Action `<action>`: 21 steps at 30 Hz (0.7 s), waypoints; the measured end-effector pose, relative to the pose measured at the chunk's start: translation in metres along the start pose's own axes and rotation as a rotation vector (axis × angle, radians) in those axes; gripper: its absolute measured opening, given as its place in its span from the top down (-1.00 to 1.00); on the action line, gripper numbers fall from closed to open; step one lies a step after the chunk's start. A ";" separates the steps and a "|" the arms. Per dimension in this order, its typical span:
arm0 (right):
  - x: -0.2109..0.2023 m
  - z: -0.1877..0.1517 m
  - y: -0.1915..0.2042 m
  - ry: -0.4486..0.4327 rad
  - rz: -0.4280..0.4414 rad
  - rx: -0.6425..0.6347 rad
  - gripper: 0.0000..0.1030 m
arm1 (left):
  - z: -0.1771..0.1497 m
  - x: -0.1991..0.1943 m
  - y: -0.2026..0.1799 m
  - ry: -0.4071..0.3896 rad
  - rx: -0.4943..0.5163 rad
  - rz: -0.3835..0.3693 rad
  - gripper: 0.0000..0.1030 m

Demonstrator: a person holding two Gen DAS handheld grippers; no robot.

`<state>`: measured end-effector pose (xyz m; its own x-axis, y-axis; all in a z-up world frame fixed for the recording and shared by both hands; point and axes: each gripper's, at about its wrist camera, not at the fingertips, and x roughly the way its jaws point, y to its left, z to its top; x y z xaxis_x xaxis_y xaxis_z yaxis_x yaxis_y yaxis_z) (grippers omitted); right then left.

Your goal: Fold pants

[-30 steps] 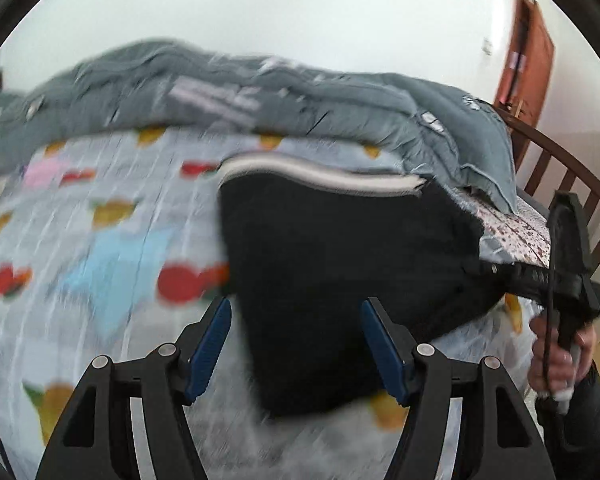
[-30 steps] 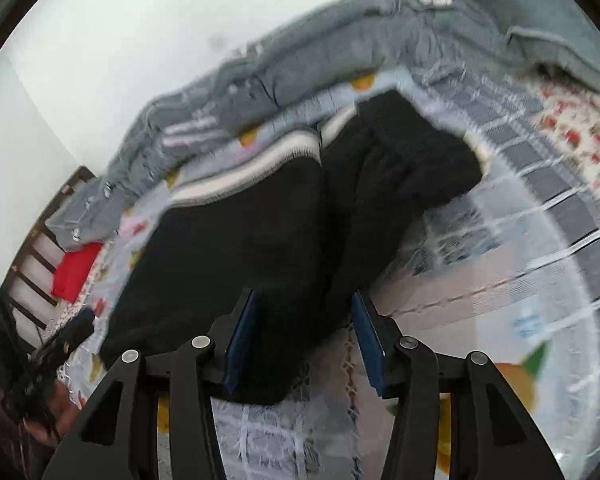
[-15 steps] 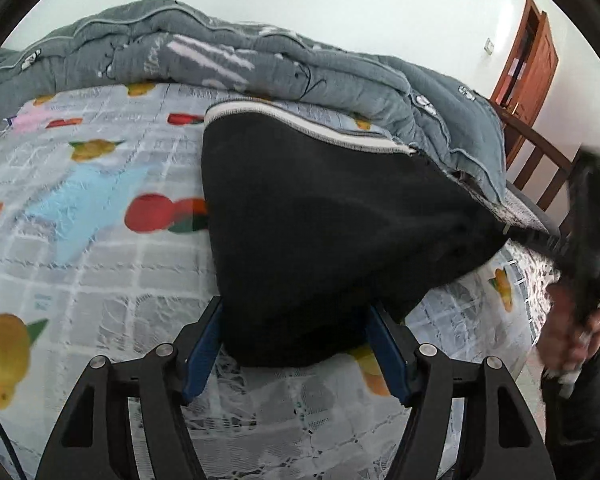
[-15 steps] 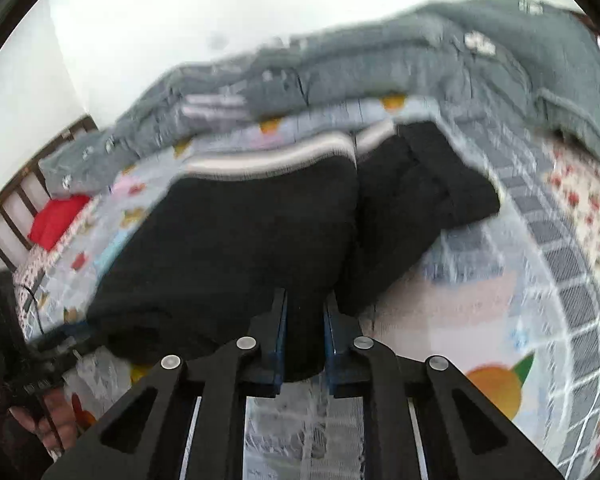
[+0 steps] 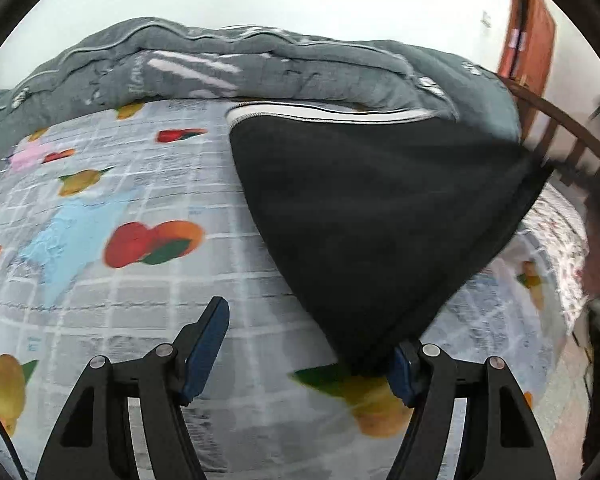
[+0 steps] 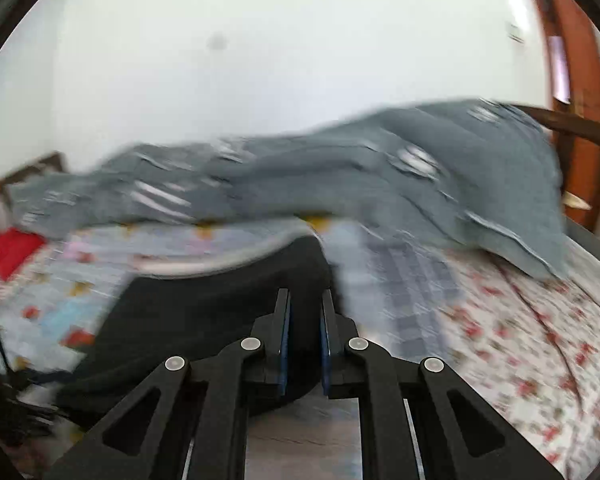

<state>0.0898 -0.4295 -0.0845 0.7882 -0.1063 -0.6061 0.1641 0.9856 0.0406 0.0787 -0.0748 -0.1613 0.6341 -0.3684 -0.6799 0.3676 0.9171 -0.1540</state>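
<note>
The black pants point(image 5: 372, 208) with a white-striped waistband lie on the fruit-print bed sheet point(image 5: 100, 240), waistband at the far side. My left gripper point(image 5: 308, 344) is open; the near corner of the pants rests against its right finger point(image 5: 404, 368), its left finger point(image 5: 208, 340) over bare sheet. My right gripper point(image 6: 304, 320) is shut on the pants' edge point(image 6: 220, 312) and lifts it; that view is blurred.
A rumpled grey duvet point(image 5: 260, 68) lies along the far side of the bed. A wooden bed rail point(image 5: 556, 120) and a brown door point(image 5: 528, 40) are at the right. A red item point(image 6: 14, 250) lies far left. A floral sheet point(image 6: 520, 340) covers the bed's right part.
My right gripper, shut on the pants since half a second ago, has pulled the fabric up and sideways. The pants have shifted right across my left gripper, which stays open.
</note>
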 end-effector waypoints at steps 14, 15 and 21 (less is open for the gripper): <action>0.002 -0.009 -0.013 0.025 -0.021 -0.034 0.61 | 0.022 -0.031 0.001 -0.093 -0.029 -0.011 -0.34; 0.007 -0.009 -0.011 0.042 -0.013 -0.027 0.61 | 0.031 -0.023 0.002 -0.089 -0.053 0.014 -0.34; 0.053 -0.040 -0.004 0.144 -0.045 0.006 0.62 | 0.029 0.042 -0.004 0.087 -0.057 0.071 -0.37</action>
<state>0.1070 -0.4335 -0.1486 0.6871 -0.1299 -0.7148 0.2015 0.9794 0.0157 0.1234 -0.0981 -0.1682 0.5951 -0.2896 -0.7497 0.2830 0.9486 -0.1418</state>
